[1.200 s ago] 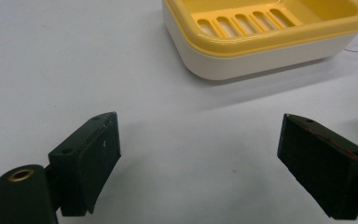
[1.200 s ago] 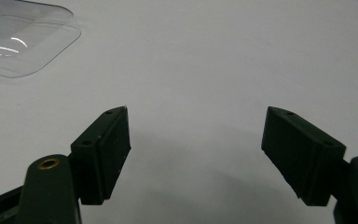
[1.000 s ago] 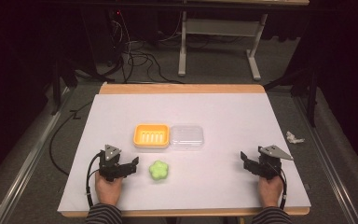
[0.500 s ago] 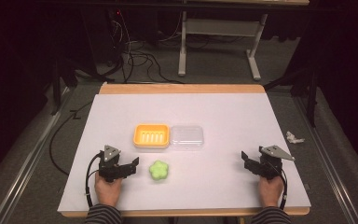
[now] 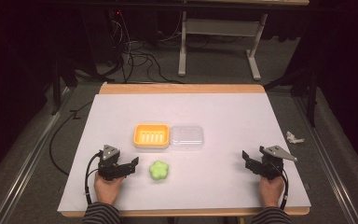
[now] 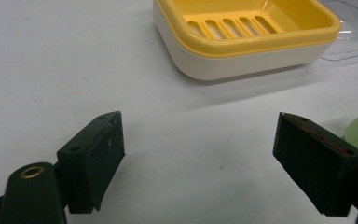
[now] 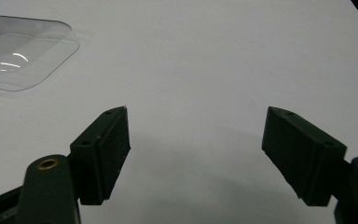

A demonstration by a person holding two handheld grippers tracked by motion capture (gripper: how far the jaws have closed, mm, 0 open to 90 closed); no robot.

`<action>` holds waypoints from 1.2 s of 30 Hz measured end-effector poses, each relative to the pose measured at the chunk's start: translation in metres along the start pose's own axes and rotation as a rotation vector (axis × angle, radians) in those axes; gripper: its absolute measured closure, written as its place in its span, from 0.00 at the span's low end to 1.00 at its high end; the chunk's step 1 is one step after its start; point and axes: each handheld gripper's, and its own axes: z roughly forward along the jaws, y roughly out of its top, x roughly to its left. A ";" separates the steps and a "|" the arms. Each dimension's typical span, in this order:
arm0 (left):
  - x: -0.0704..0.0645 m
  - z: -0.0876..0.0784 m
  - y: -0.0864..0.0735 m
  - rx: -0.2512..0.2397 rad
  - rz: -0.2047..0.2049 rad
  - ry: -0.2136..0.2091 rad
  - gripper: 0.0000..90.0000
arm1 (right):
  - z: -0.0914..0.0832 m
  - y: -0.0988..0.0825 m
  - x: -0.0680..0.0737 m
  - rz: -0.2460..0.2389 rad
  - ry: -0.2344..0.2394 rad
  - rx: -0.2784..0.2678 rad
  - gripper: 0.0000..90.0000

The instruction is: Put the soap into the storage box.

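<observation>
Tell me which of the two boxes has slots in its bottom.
The yellow box, left of the clear box, which is plain and see-through.

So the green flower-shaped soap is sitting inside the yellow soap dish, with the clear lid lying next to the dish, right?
Not quite. The green flower-shaped soap lies on the white table, in front of the yellow soap dish, whose slotted tray is empty. The high view shows it. The clear lid does lie beside the dish.
</observation>
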 end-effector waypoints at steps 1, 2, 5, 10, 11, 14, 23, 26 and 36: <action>0.000 0.000 0.000 0.003 0.000 0.003 0.19 | 0.000 0.000 0.000 -0.001 0.000 0.001 0.26; 0.000 0.000 0.000 0.003 0.000 0.003 0.19 | 0.000 0.000 0.001 -0.002 0.000 0.002 0.26; -0.003 -0.001 -0.003 0.028 0.029 -0.005 0.18 | 0.000 0.000 0.000 -0.001 0.003 0.004 0.26; -0.007 -0.008 0.000 0.035 0.009 -0.027 0.17 | 0.000 0.000 -0.001 -0.003 0.007 0.001 0.26; -0.007 -0.008 0.000 0.035 0.009 -0.027 0.17 | 0.000 0.000 -0.001 -0.003 0.007 0.001 0.26; -0.012 -0.012 0.003 0.042 0.012 -0.035 0.17 | 0.000 0.000 -0.001 0.004 0.008 0.000 0.26; -0.028 -0.019 0.004 0.061 0.035 -0.082 0.17 | -0.001 0.000 -0.001 0.006 0.007 -0.004 0.26; -0.034 -0.022 0.004 0.079 0.049 -0.096 0.17 | -0.001 0.000 -0.001 0.006 0.008 -0.011 0.26; -0.053 -0.026 -0.004 0.114 0.101 -0.146 0.17 | -0.001 0.000 -0.001 0.004 0.009 -0.012 0.26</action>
